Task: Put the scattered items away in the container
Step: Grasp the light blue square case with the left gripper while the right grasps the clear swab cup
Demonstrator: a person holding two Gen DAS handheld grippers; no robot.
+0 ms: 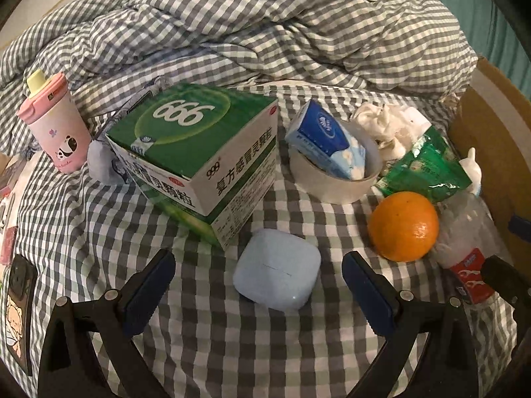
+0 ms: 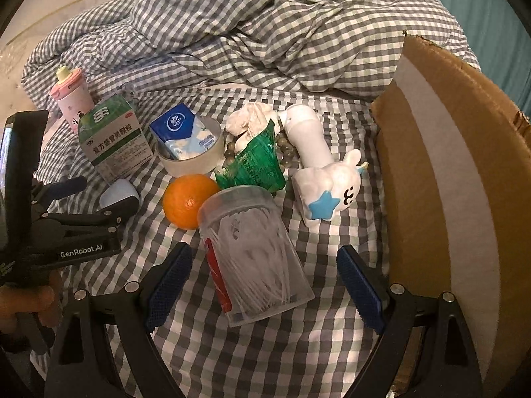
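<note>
My left gripper (image 1: 259, 258) is open on the checked bedsheet, with a pale blue earbud case (image 1: 277, 268) lying between its fingers and untouched. In the right wrist view that same case (image 2: 117, 194) shows between the left gripper's tips. My right gripper (image 2: 264, 250) is open too. A clear plastic jar (image 2: 255, 255) of white picks with a red label lies on its side between the pads, with gaps on both sides. An open cardboard box (image 2: 448, 165) stands just to the right of it.
Scattered on the bed are a green medicine box (image 1: 199, 152), a pink panda cup (image 1: 54, 126), a tape roll (image 1: 335, 185) holding a blue tissue pack (image 1: 322, 132), an orange (image 1: 403, 225), a green packet (image 1: 428, 165) and a white rabbit toy (image 2: 325, 182). A rumpled checked duvet (image 1: 265, 26) lies behind.
</note>
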